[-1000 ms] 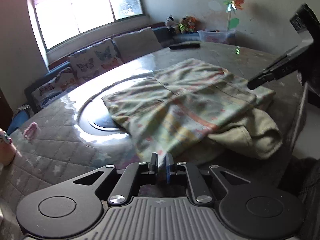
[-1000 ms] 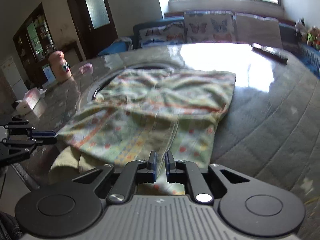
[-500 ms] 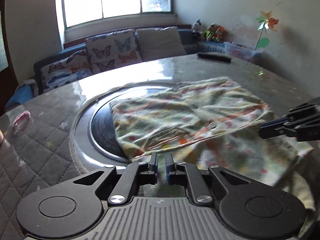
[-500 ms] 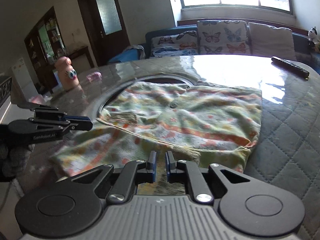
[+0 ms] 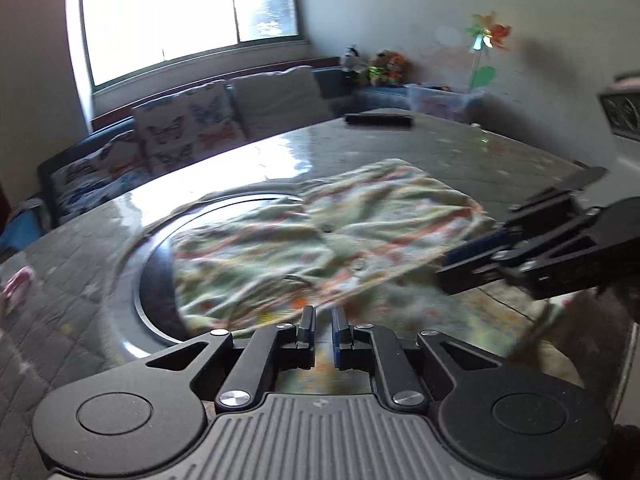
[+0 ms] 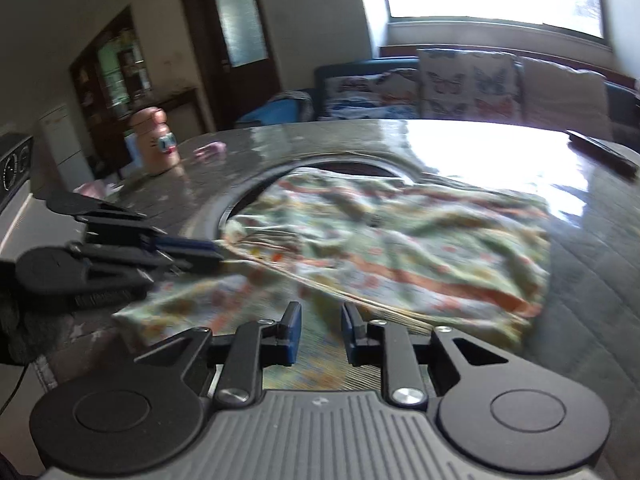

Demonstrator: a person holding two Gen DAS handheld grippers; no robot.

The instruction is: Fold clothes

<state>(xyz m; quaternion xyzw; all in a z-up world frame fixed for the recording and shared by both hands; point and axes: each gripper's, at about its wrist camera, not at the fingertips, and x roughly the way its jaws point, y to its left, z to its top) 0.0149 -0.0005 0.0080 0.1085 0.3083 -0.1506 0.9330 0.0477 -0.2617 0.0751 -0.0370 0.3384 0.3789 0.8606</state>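
Observation:
A pale green garment with orange and yellow print (image 5: 320, 240) lies folded over on the round table, partly across the dark turntable ring; it also shows in the right wrist view (image 6: 400, 248). My left gripper (image 5: 322, 322) is at the garment's near edge with its jaws close together on a fold of the cloth. My right gripper (image 6: 321, 330) sits at the other near edge with its jaws parted a little over the cloth. Each gripper shows in the other's view, the right one (image 5: 520, 256) and the left one (image 6: 132, 256).
A dark turntable ring (image 5: 140, 280) sits in the grey quilted table top (image 5: 60, 300). A black remote (image 5: 378, 119) lies at the far edge. A pink figure-shaped bottle (image 6: 158, 148) stands at the left rim. A sofa with butterfly cushions (image 5: 180, 132) is behind.
Both grippers carried the near edge of the garment forward over the rest, making a fold. The right gripper's jaws have opened from shut. The views are blurred by motion.

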